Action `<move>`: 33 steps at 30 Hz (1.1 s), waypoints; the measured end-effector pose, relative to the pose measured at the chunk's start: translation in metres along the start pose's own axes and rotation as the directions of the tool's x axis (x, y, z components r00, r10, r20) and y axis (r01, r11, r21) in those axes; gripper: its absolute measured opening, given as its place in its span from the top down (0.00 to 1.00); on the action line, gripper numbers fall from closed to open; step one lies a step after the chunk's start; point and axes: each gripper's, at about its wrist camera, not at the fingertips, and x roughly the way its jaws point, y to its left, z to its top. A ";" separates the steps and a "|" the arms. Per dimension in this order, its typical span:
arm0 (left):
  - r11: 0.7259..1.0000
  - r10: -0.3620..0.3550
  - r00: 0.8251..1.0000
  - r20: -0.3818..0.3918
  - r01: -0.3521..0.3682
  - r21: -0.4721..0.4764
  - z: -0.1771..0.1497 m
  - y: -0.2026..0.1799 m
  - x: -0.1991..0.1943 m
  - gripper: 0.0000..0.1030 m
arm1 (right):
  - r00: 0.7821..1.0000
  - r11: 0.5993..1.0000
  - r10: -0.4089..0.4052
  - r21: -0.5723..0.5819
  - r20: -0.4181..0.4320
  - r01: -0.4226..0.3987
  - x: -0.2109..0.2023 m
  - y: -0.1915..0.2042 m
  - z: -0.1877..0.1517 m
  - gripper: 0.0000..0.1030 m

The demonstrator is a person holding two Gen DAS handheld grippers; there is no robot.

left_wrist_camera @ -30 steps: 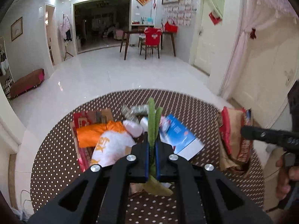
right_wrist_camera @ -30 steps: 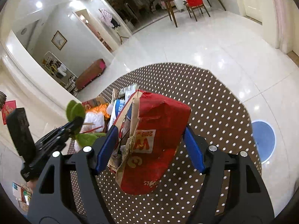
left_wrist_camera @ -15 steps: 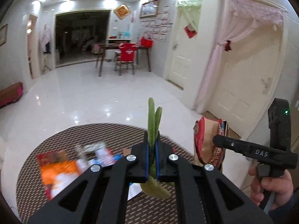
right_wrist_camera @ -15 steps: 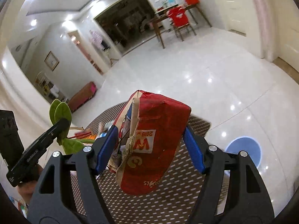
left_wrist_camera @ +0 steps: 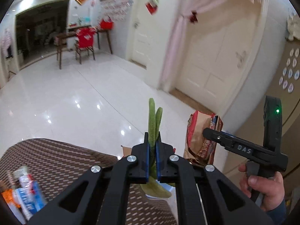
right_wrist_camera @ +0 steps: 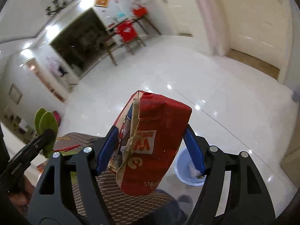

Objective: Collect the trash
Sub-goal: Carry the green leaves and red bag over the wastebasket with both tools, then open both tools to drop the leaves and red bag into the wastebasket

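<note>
Two grippers were in play. The left gripper (left_wrist_camera: pixel 152 150) had its fingers (left_wrist_camera: pixel 145 161) pinched nearly together on one green pod-like scrap (left_wrist_camera: pixel 154 120), two tips poking out. The right gripper (right_wrist_camera: pixel 151 150) had its fingers (right_wrist_camera: pixel 107 150) spread wide, clamping one red paper bag (right_wrist_camera: pixel 159 140) stuffed with wrappers. The dotted brown rug (left_wrist_camera: pixel 56 157) ended near the left gripper; beyond lay open glossy white floor (left_wrist_camera: pixel 75 93). One blue bin (right_wrist_camera: pixel 182 168) stood on the floor just right of the bag.

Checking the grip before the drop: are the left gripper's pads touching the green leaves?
Touching. The left wrist view shows the left gripper with both blue pads pressed against the green leaves, no gap on either side.
</note>
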 end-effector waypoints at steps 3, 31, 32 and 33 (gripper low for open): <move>1.000 -0.016 0.996 -0.086 0.017 0.007 -0.004 -0.019 0.047 0.95 | 0.998 0.998 -0.052 0.035 -0.046 0.054 0.021 -0.031 -0.004 0.32; 0.992 0.083 0.872 -0.482 -0.116 -0.038 -0.052 -0.026 0.264 0.24 | 0.941 0.941 -0.080 0.286 -0.327 0.180 0.151 -0.156 -0.054 0.06; 0.992 0.087 0.876 -0.474 -0.119 -0.037 -0.052 -0.024 0.257 0.22 | 0.944 0.941 -0.096 0.281 -0.316 0.190 0.147 -0.153 -0.053 0.06; 0.992 0.094 0.884 -0.457 -0.124 -0.035 -0.050 -0.023 0.250 0.19 | 0.945 0.940 -0.109 0.276 -0.309 0.198 0.144 -0.150 -0.054 0.06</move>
